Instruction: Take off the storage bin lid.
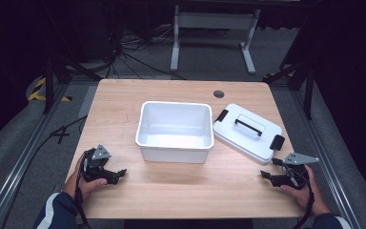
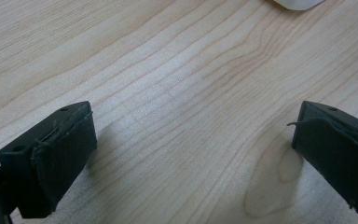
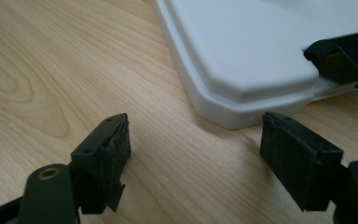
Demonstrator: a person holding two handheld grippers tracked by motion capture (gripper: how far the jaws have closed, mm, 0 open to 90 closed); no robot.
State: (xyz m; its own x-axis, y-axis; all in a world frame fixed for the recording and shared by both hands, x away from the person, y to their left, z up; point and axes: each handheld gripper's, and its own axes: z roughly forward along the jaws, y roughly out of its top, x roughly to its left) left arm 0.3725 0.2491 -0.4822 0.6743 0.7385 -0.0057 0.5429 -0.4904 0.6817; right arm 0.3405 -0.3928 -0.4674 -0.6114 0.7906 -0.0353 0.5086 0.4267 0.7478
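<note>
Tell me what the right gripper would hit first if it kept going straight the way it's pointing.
Probably the near corner of the white lid: in its own view the open right gripper points at that corner with bare table between, though the depth is hard to judge.

The lid and its black clasp are cut off by the frame edge.

Both tongs are black, each topped by a grey three-cornered plate: left tongs, right tongs. Their jaws carry worn black pads and small screw holes. Dark sleeves bear white stripes.
</note>
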